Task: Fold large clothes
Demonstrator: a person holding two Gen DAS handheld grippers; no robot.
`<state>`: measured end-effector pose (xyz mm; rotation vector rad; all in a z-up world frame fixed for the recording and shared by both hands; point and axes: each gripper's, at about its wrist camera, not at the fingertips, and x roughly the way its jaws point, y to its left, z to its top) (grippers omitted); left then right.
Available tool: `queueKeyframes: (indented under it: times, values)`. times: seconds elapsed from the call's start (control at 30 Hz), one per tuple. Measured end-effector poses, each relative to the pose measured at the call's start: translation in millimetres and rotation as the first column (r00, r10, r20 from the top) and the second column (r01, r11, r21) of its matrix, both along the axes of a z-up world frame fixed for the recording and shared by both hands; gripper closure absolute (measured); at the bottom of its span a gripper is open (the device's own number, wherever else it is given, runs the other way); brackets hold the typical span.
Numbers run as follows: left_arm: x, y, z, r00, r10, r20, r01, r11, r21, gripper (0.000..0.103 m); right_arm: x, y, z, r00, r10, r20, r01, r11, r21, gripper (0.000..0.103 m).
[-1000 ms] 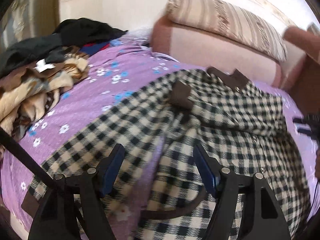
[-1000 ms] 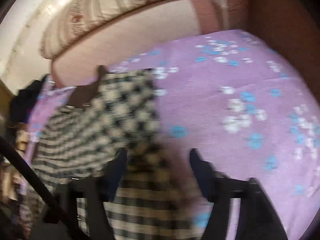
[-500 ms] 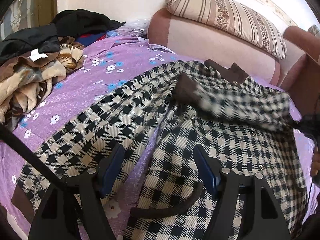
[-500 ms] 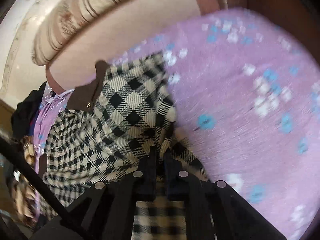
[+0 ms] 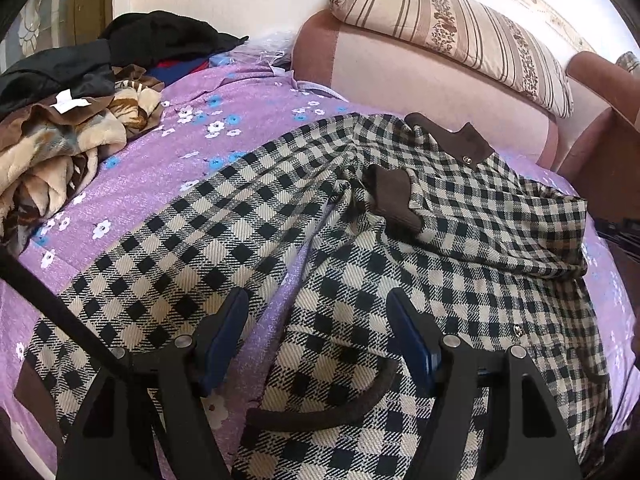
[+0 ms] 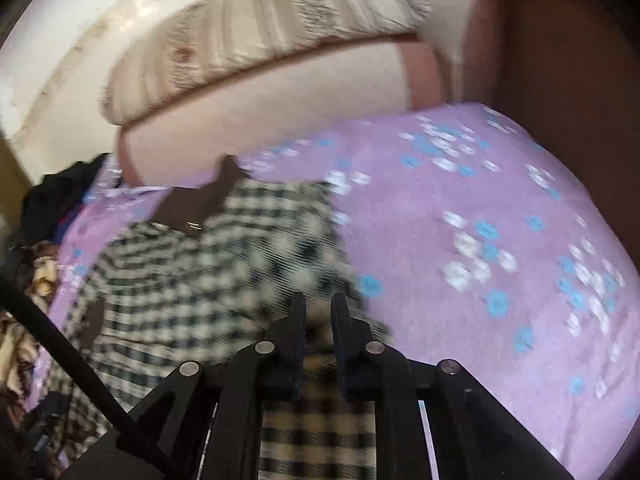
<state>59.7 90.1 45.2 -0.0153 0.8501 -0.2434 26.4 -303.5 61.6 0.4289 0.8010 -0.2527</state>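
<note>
- Checked coat [image 5: 420, 264] lies spread on the purple floral bed cover [image 5: 168, 184], collar toward the sofa back [image 5: 408, 76].
- Fold barely begun, by my read: right sleeve lies across the chest, brown cuff [image 5: 394, 200] near centre; left sleeve still flat, body unfolded.
- Left hand-held gripper [image 5: 316, 338] hovers low over the gap between left sleeve and body, jaws wide apart, holding nothing.
- Right hand-held gripper [image 6: 318, 312] sits at the coat's right edge, pinched on checked fabric; view blurred.
- Heap of other clothes [image 5: 60, 128] far left.
</note>
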Motion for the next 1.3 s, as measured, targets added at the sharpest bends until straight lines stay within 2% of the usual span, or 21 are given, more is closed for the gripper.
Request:
queueKeyframes:
  times: [0.07, 0.13, 0.2, 0.3, 0.33, 0.43, 0.47, 0.53, 0.57, 0.63, 0.7, 0.77, 0.87, 0.97, 1.03, 1.13, 1.23, 1.3]
  values:
    - [-0.2, 2.8, 2.1, 1.0, 0.007, 0.012, -0.006, 1.0, -0.006, 0.033, 25.9, 5.8, -8.6, 0.998, 0.04, -0.043, -0.04, 0.999, -0.001, 0.089]
    - [0.1, 7.4, 5.2, 0.999, 0.018, 0.028, -0.018, 1.0, -0.007, 0.033, 61.4, 7.9, -29.7, 0.99, 0.046, -0.13, -0.051, 0.998, -0.032, 0.089]
    - [2.0, 16.3, 7.9, 0.998, 0.041, 0.042, -0.041, 0.999, -0.004, 0.033, 89.9, 0.7, -47.7, 0.981, -0.007, -0.193, -0.012, 0.995, -0.097, 0.089]
    - [9.8, 34.4, 10.5, 0.996, 0.08, 0.03, -0.079, 0.997, -0.022, 0.033, 118.8, -14.4, -69.3, 0.962, -0.107, -0.25, 0.062, 0.981, -0.182, 0.088]
    - [13.3, 41.4, 10.9, 0.995, 0.095, 0.022, -0.094, 0.995, -0.032, 0.033, 122.0, -16.8, -71.0, 0.962, -0.12, -0.245, 0.075, 0.979, -0.187, 0.086]
    - [24.6, 69.0, 14.8, 0.987, 0.158, 0.004, -0.158, 0.986, -0.058, 0.033, 125.8, -17.4, -67.9, 0.955, -0.147, -0.256, 0.074, 0.959, -0.272, 0.062]
    - [28.7, 82.0, 18.3, 0.982, 0.19, 0.005, -0.189, 0.98, -0.059, 0.033, 124.6, -16.2, -67.7, 0.952, -0.155, -0.265, 0.067, 0.947, -0.314, 0.053]
    - [32.2, 103.0, 24.1, 0.971, 0.237, 0.011, -0.237, 0.97, -0.053, 0.032, 110.4, -12.9, -58.9, 0.948, -0.16, -0.274, 0.046, 0.923, -0.382, 0.051]
    - [33.3, 116.9, 26.6, 0.963, 0.271, 0.016, -0.27, 0.962, -0.05, 0.031, 106.1, -9.9, -55.9, 0.95, -0.158, -0.271, 0.042, 0.921, -0.387, 0.051]
    - [34.9, 148.9, 28.0, 0.936, 0.351, 0.01, -0.35, 0.935, -0.057, 0.026, 86.7, -2.2, -44.5, 0.965, -0.111, -0.236, 0.024, 0.939, -0.343, 0.049]
    - [34.0, 174.2, 25.1, 0.913, 0.407, -0.013, -0.407, 0.911, -0.07, 0.025, 64.8, 11.7, -33.3, 0.979, -0.054, -0.194, -0.003, 0.959, -0.282, 0.042]
    - [29.7, 201.9, 20.1, 0.885, 0.464, -0.045, -0.466, 0.881, -0.081, 0.025, 44.2, 28.1, -26.8, 0.985, -0.002, -0.17, -0.04, 0.969, -0.242, 0.041]
    - [19.7, 232.7, 12.8, 0.856, 0.509, -0.089, -0.516, 0.851, -0.096, 0.025, 11.4, 50.9, -23.5, 0.988, 0.066, -0.143, -0.093, 0.977, -0.193, 0.038]
    - [9.6, 250.2, 4.2, 0.84, 0.526, -0.131, -0.539, 0.836, -0.104, 0.025, -16.2, 64.0, -28.3, 0.987, 0.098, -0.126, -0.118, 0.98, -0.161, 0.037]
    - [6.1, 253.6, -3.1, 0.843, 0.51, -0.168, -0.531, 0.839, -0.116, 0.025, -28.0, 71.7, -32.0, 0.986, 0.112, -0.121, -0.13, 0.98, -0.15, 0.037]
    - [6.7, 245.9, -19.3, 0.868, 0.426, -0.254, -0.468, 0.873, -0.135, 0.023, -43.2, 80.8, -36.2, 0.986, 0.123, -0.113, -0.141, 0.976, -0.166, 0.037]
    - [4.5, 218.5, -22.6, 0.9, 0.372, -0.228, -0.389, 0.921, -0.031, 0.015, -52.4, 81.4, -40.2, 0.986, 0.131, -0.102, -0.146, 0.976, -0.162, 0.037]
    - [-0.8, 197.6, -25.3, 0.92, 0.318, -0.228, -0.323, 0.946, 0.016, 0.014, -59.3, 80.3, -41.5, 0.987, 0.131, -0.09, -0.144, 0.977, -0.154, 0.037]
